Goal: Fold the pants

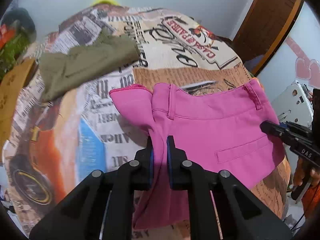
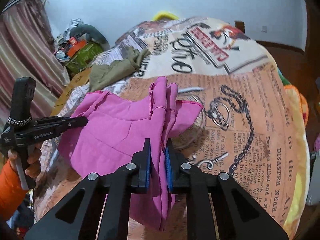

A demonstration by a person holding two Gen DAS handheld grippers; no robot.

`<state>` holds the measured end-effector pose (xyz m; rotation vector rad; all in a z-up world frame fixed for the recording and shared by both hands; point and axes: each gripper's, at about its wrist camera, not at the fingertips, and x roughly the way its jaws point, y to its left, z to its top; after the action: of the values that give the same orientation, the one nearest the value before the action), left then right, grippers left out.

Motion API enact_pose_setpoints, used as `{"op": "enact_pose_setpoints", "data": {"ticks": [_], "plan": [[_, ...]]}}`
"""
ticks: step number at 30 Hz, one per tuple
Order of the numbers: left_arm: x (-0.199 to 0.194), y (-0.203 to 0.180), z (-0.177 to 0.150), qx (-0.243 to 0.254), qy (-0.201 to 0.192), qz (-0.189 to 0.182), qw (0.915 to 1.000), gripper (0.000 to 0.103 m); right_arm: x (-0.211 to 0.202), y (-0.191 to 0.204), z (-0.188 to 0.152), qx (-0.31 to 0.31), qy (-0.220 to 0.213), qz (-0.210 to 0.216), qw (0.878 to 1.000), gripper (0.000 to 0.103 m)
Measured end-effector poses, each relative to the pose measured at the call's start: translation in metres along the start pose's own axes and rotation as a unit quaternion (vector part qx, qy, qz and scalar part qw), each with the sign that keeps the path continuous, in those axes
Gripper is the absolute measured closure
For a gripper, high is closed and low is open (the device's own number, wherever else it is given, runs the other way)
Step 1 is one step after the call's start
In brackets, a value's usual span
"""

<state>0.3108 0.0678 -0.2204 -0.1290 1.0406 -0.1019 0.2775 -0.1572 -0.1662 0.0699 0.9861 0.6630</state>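
Observation:
The pink pants (image 1: 210, 132) hang spread between my two grippers above the bed, with the waistband, belt loops and a back pocket facing the left wrist view. My left gripper (image 1: 160, 140) is shut on a bunched part of the pink fabric near the waistband. My right gripper (image 2: 158, 142) is shut on the other end of the pants (image 2: 112, 132). The right gripper also shows at the right edge of the left wrist view (image 1: 266, 127). The left gripper shows at the left of the right wrist view (image 2: 84, 121). The lower fabric hangs below the fingers.
A bed with a newspaper-print cover (image 1: 180, 46) lies under the pants. Olive green pants (image 1: 86, 66) lie crumpled at its far left. A cluttered pile (image 2: 80, 48) and a curtain (image 2: 24, 60) stand left, a wooden door (image 1: 270, 24) right.

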Motion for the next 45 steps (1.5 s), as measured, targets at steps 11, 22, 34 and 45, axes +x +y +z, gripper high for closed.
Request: {"op": "enact_pose_setpoints", "data": {"ticks": [11, 22, 34, 45], "plan": [[-0.064, 0.014, 0.021, 0.016, -0.080, 0.046, 0.9956, 0.092, -0.018, 0.042, 0.040, -0.038, -0.052, 0.010, 0.998, 0.092], [-0.091, 0.075, 0.070, -0.013, -0.123, 0.084, 0.9888, 0.092, 0.005, 0.093, 0.101, -0.096, -0.074, 0.012, 0.993, 0.092], [-0.048, 0.160, 0.133, -0.048, -0.125, 0.133, 0.9821, 0.092, 0.086, 0.132, 0.174, -0.116, -0.082, 0.019, 0.990, 0.092], [0.047, 0.227, 0.162, -0.090, -0.100, 0.140, 0.9810, 0.092, 0.192, 0.123, 0.212, -0.077, -0.075, 0.034, 0.994, 0.092]]}}
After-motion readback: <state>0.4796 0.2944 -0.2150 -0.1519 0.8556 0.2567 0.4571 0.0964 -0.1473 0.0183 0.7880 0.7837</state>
